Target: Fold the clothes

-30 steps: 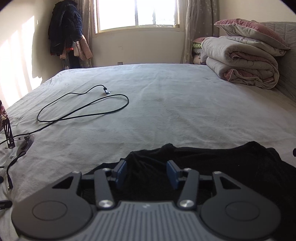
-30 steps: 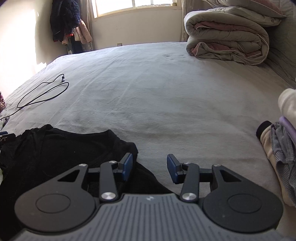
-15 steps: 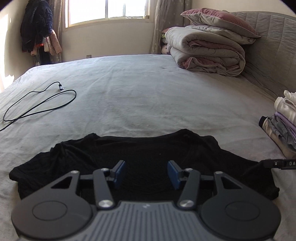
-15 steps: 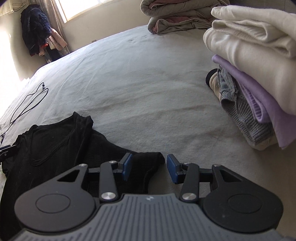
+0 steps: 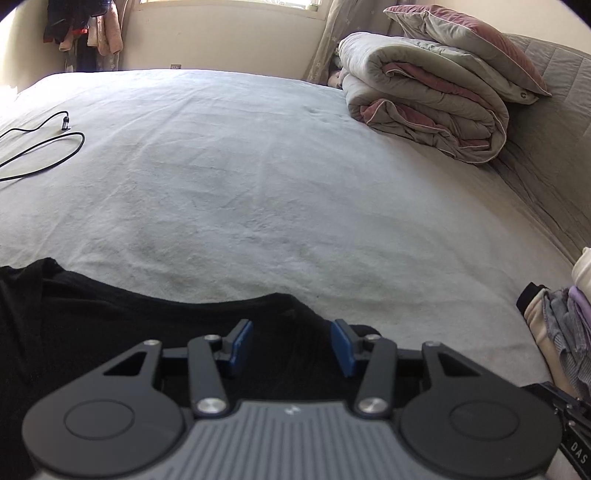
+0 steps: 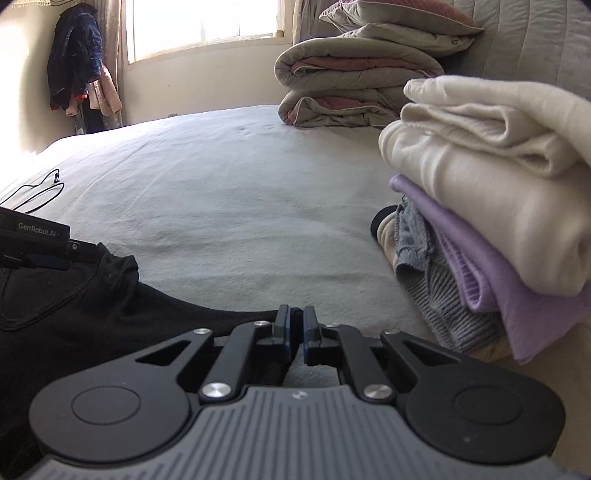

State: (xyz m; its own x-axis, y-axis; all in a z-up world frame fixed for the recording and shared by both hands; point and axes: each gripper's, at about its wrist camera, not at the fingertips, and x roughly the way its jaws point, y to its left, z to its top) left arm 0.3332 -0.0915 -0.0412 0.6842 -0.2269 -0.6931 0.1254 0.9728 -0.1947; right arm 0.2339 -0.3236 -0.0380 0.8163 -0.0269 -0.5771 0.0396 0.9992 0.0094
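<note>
Lying flat on the pale grey bed (image 5: 258, 177), the black garment (image 5: 92, 325) spreads across the near edge of the sheet, its neckline seam showing at the left of the right wrist view (image 6: 74, 302).

The left gripper (image 5: 291, 345) hangs low over the garment's far edge; its blue pads (image 5: 242, 345) stand apart with dark cloth showing between and beneath them, and the jaws are closing, though neither pad presses on the fabric.

The right gripper (image 6: 296, 328) sits at the garment's right-hand edge with its jaws drawn together so that only a sliver of blue shows between them. Whether a fold of the black cloth is pinched there I cannot tell, since the tips meet right where cloth gives way to sheet.

Just beside the right gripper, to its right, stands a stack of folded clothes (image 6: 491, 206): cream pieces on top, a lilac one under them, a grey knit and a beige item at the bottom.

Farther up the bed, against the quilted headboard (image 5: 554, 155), a folded duvet (image 5: 424, 96) carries a pillow (image 5: 472, 48). A black cable (image 5: 44, 147) loops on the sheet at far left, well apart from the garment. Coats (image 6: 77, 62) hang by the window (image 6: 203, 26).
</note>
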